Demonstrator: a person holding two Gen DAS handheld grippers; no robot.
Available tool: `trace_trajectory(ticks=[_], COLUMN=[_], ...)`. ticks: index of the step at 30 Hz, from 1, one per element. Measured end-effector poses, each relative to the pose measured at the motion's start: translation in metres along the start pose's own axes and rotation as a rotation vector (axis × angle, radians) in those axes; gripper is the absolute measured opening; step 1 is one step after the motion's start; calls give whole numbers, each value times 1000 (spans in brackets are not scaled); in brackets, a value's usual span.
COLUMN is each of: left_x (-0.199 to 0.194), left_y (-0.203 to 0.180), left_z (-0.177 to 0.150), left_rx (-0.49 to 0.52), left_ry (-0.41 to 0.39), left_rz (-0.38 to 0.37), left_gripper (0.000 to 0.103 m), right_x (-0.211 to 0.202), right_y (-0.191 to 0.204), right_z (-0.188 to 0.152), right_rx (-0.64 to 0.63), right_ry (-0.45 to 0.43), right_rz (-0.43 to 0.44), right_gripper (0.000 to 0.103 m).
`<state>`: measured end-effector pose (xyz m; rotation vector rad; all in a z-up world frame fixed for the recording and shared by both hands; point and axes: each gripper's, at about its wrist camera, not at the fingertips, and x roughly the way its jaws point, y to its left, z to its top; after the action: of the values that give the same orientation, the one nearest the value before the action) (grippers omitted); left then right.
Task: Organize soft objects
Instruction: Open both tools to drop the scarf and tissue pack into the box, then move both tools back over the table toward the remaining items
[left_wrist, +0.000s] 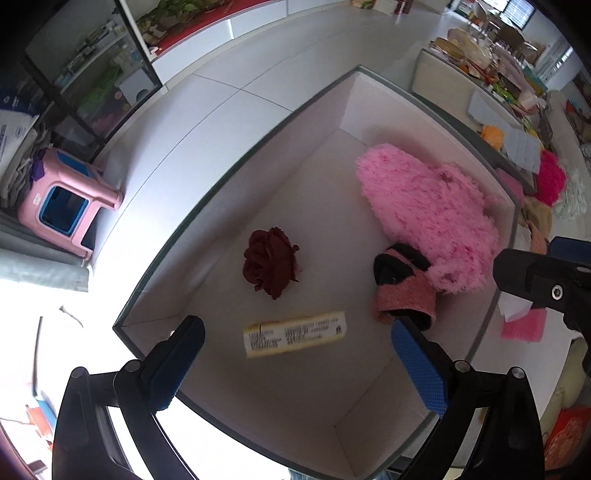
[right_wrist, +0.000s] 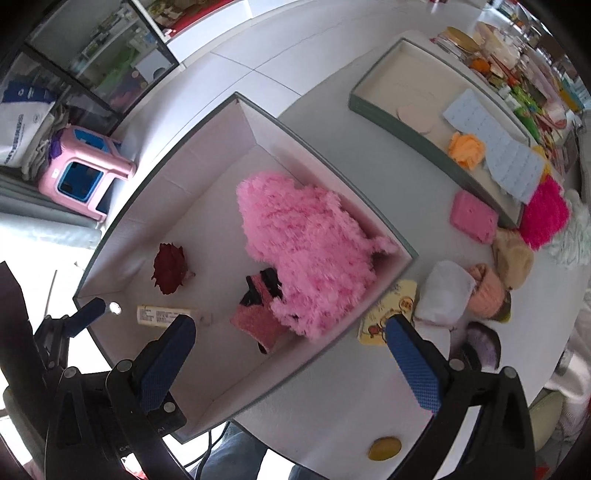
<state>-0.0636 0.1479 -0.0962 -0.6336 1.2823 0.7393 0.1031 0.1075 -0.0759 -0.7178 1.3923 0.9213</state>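
Note:
A white open box (left_wrist: 229, 173) (right_wrist: 207, 155) holds a fluffy pink fabric (left_wrist: 428, 218) (right_wrist: 306, 243), a dark red fabric rose (left_wrist: 271, 262) (right_wrist: 170, 267), a pink-and-black knitted piece (left_wrist: 402, 291) (right_wrist: 258, 314) and a yellow label (left_wrist: 295, 334) (right_wrist: 162, 315). My left gripper (left_wrist: 295, 362) is open and empty above the box's near end. My right gripper (right_wrist: 291, 362) is open and empty over the box's near right edge. Loose soft items lie on the table to the right: a white pouch (right_wrist: 445, 291), a peach knit (right_wrist: 487, 291), a pink sponge (right_wrist: 474, 216), a magenta fluffy piece (right_wrist: 545, 218).
A second shallow tray (right_wrist: 388, 110) at the back right holds an orange pompom (right_wrist: 467, 149) and a blue cloth (right_wrist: 495, 147). A yellow card (right_wrist: 391, 312) lies by the box. A yellow oval (right_wrist: 384, 448) lies near the table's front edge. A pink stool (right_wrist: 81, 173) stands on the floor at left.

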Motion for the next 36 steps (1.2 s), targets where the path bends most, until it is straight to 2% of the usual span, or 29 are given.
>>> trace_trajectory(ticks=[8,14,24,30,36], left_x=[-10,-17,-24,-9,16], left_y=[-40,-83,-153,-184,-191], left_z=[-12,-24,-49,-63,-74], left_rx=[118,226,369,419,404], left_ry=[0,-3,32,97,168], left_rz=[4,-11,-88,-107,-86], left_gripper=[101,101,101,101,101], right_x=[-7,0,21,39,61], right_y=[-43,-94,-165,-180,-175], right_z=[-40,-93,-195,-239,-259], right_rx=[129,264,496,589,612], right_ry=[7,23,87,123,154], right_rz=[17,8,1,23,36], right_gripper=[103,103,103,103,103])
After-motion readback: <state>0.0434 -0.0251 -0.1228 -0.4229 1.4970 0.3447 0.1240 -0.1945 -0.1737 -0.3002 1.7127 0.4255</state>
